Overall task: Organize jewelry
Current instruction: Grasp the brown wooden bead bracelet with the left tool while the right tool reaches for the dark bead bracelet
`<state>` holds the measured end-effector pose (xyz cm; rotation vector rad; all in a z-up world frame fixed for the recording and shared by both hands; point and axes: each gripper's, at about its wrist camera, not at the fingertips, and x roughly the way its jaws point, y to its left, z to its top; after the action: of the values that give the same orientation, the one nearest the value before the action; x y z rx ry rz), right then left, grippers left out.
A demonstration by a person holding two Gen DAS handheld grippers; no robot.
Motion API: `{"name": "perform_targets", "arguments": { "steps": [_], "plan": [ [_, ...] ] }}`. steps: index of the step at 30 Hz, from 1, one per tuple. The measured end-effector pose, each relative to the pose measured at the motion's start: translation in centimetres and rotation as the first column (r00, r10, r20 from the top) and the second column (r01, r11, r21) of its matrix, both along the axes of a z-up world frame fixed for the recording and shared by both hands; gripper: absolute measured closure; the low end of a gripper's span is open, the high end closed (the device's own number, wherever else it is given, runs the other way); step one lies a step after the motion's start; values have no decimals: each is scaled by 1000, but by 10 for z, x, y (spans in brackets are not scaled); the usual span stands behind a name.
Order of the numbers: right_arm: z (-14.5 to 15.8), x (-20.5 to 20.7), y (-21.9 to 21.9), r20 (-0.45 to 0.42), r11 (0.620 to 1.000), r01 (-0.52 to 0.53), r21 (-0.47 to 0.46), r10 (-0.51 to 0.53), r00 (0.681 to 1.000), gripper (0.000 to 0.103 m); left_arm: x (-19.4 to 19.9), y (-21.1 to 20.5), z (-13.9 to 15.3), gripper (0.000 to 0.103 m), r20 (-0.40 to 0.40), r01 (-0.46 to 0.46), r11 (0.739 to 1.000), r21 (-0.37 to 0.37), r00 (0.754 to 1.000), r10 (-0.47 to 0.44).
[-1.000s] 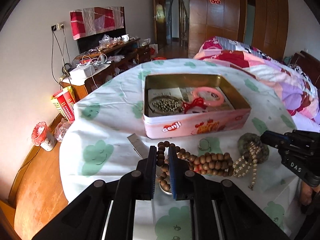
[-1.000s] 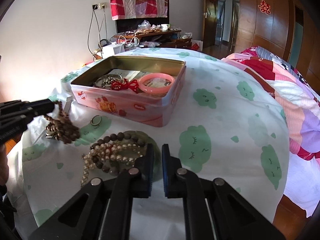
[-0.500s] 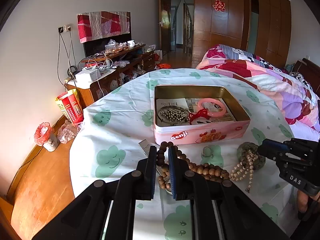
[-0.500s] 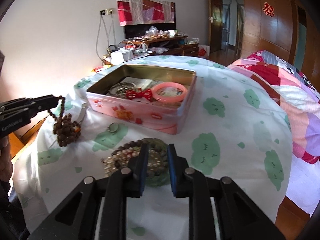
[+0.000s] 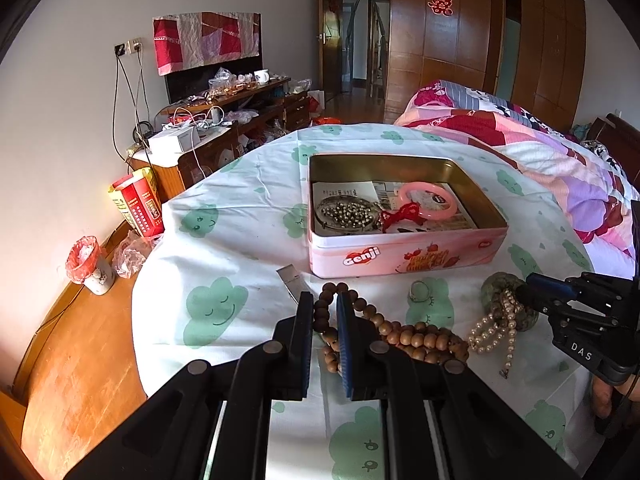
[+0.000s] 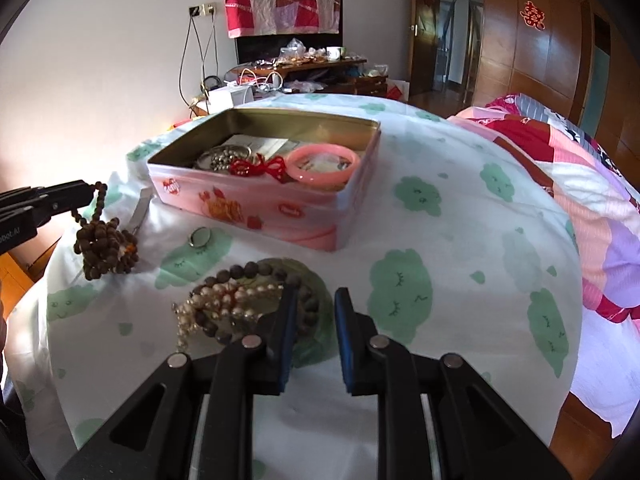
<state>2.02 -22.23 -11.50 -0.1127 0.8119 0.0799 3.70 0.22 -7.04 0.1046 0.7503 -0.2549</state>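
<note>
From the left wrist, the left gripper [image 5: 325, 312] had its jaws clenched on the wooden bead strand [image 5: 404, 334] above a cloud-print tabletop [image 5: 224, 216]; the pink tin [image 5: 400, 258] sat at twelve o'clock, a bed [image 5: 560, 160] at two.

From the right wrist, the right gripper [image 6: 314, 308] held its jaws parted over the pearl strand [image 6: 224, 296]; a cluttered cabinet [image 6: 304, 68] stood at twelve.

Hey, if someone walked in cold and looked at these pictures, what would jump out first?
Probably the pink Genji tin open mid-table, holding a pink bangle and a red knot charm. Next, the brown bead string dangling from the left gripper, clear of the cloth. Near the right gripper, pearls lie tangled with dark beads.
</note>
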Motion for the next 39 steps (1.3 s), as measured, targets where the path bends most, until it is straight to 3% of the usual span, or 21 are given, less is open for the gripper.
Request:
{"name": "perform_targets", "arguments": {
  "steps": [24, 32, 39],
  "plan": [
    [-2, -1, 18, 43, 984, -38, -175, 47, 998, 81, 1, 2, -4, 92, -17, 2, 1000, -17, 1000, -2],
    [3, 2, 27, 68, 973, -85, -214, 101, 993, 81, 4, 3, -7, 92, -33, 1, 1000, -20, 999, -2],
    [-1, 6, 31, 33, 970, -137, -202, 147, 989, 81, 5, 5, -6, 92, -38, -6, 999, -32, 999, 4]
  ]
}}
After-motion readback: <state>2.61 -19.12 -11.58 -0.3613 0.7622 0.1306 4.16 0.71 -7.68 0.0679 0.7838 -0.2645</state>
